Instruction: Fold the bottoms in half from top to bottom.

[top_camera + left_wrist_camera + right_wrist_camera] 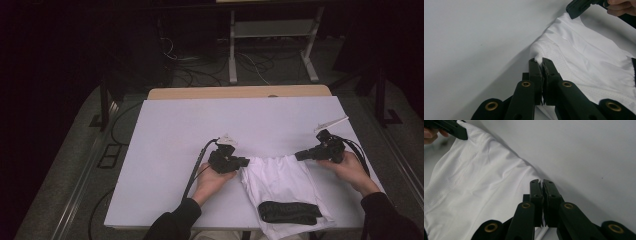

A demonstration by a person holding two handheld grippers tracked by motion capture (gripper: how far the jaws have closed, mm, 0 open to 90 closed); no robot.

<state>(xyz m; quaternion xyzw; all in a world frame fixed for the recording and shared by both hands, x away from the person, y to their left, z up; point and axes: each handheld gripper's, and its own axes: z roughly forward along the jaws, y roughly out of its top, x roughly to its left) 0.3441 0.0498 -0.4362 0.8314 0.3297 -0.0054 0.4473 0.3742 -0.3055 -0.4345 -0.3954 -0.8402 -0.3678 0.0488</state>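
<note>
The white garment [280, 187] lies on the worktop [175, 130] in the lower middle of the high view, its dark waistband [289, 212] nearest the bottom edge and its far hem stretched across between the two tools. At the hem's left corner, the left hand-held gripper [243, 162] has its jaws closed on a pinch of the cloth, which peeks out between the tips in the left gripper view. At the right corner, the right hand-held gripper [300, 155] has its jaws pressed together at the fabric's edge; it looks to be gripping the cloth, though the pinch itself is hidden between the jaws. The step in hand seems to be holding both far corners to spread or fold the garment. The next move likely calls for lifting both corners evenly, keeping the hem taut, and carrying it toward the waistband without dragging the lower layer.
</note>
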